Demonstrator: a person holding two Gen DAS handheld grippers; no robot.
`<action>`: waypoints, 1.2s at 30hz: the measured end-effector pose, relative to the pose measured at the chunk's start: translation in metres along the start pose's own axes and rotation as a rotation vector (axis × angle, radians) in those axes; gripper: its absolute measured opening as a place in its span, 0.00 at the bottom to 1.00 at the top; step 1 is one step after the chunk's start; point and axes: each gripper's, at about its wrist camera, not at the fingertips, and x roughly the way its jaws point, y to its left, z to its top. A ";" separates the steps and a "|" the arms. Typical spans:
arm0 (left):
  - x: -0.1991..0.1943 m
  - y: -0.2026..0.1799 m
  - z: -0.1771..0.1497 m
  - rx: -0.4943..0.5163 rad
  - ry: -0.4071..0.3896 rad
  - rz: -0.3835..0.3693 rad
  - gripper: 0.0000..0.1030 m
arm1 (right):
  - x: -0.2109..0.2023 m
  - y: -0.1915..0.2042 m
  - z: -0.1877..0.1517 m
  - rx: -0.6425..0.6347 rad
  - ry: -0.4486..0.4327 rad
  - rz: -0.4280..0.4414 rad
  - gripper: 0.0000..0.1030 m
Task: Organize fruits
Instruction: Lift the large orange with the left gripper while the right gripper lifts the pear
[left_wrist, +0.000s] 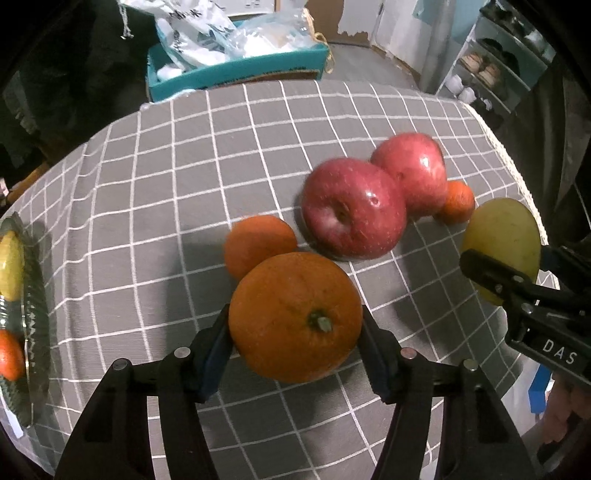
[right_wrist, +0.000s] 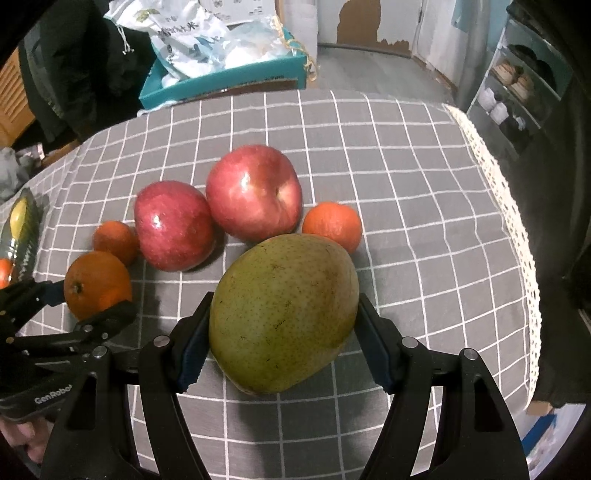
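Note:
My left gripper (left_wrist: 295, 325) is shut on a large orange (left_wrist: 295, 314), held just above the grey checked tablecloth (left_wrist: 184, 166). My right gripper (right_wrist: 284, 325) is shut on a green-yellow pear (right_wrist: 284, 310); it also shows at the right of the left wrist view (left_wrist: 502, 236). Two red apples (left_wrist: 351, 210) (left_wrist: 410, 170) lie side by side on the cloth, with a small tangerine (left_wrist: 258, 240) to their left and another (left_wrist: 458, 203) to their right. In the right wrist view the apples (right_wrist: 173, 225) (right_wrist: 255, 192) and tangerines (right_wrist: 114, 240) (right_wrist: 332, 221) lie just beyond the pear.
A glass plate (left_wrist: 33, 295) at the table's left edge holds a yellow fruit (left_wrist: 11, 266) and a tangerine (left_wrist: 9, 354). A teal box (left_wrist: 236, 70) with plastic bags stands beyond the far edge. A shoe rack (left_wrist: 491, 70) stands at the far right. The cloth's lace edge (right_wrist: 517, 229) runs along the right side.

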 end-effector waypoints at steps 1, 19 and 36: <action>-0.003 0.003 0.000 -0.005 -0.006 -0.001 0.62 | -0.003 0.000 0.001 -0.001 -0.008 0.002 0.69; -0.067 0.013 0.019 -0.018 -0.156 0.018 0.62 | -0.061 0.018 0.020 -0.031 -0.163 0.022 0.69; -0.126 0.024 0.020 -0.032 -0.287 0.031 0.62 | -0.118 0.038 0.029 -0.077 -0.304 0.037 0.69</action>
